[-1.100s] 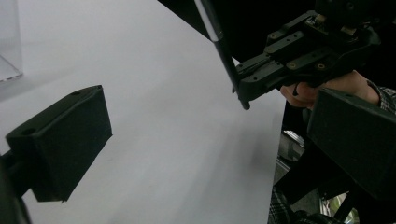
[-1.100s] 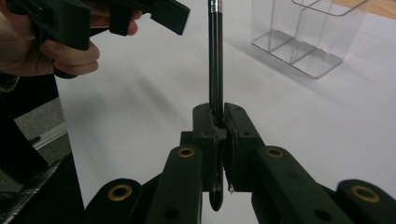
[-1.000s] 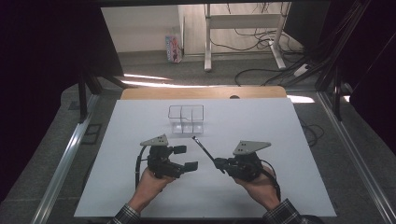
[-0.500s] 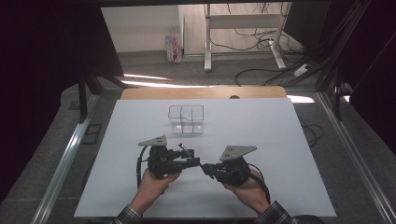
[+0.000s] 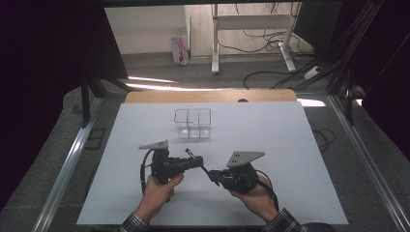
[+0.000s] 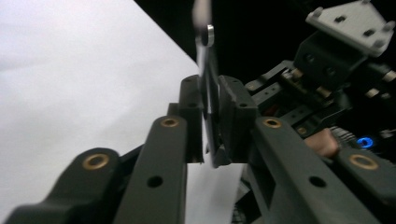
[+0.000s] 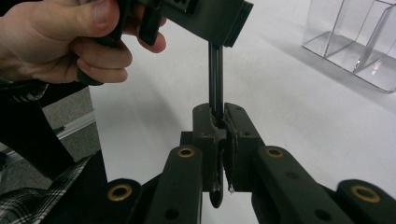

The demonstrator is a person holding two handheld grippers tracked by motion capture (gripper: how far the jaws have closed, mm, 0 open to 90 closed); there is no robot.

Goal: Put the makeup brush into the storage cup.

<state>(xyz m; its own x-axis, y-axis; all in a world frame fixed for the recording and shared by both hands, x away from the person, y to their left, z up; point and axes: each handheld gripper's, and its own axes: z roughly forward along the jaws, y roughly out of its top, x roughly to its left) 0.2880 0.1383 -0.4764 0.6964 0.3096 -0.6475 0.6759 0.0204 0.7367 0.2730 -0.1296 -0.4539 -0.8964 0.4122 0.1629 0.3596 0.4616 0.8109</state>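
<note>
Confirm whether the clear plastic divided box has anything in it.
No: in the high view the clear plastic divided box stands on the white table with its compartments bare.

A lab or test room: white-topped table (image 5: 270,130), loose floor cables (image 5: 270,79), metal desk frame (image 5: 251,29).

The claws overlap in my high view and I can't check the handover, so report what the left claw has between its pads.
Observer: In the left gripper view the left claw has just been closing and now pinches a thin flat dark strip between its pads.
Operator: Now report the right claw.
Observer: In the right gripper view the right claw is shut on the strip's other end. From there the strip looks like two slim parallel bars.
Operator: Describe the strip's free tip.
Observer: The left gripper view shows a small rounded silver end sticking out past the pads.
</note>
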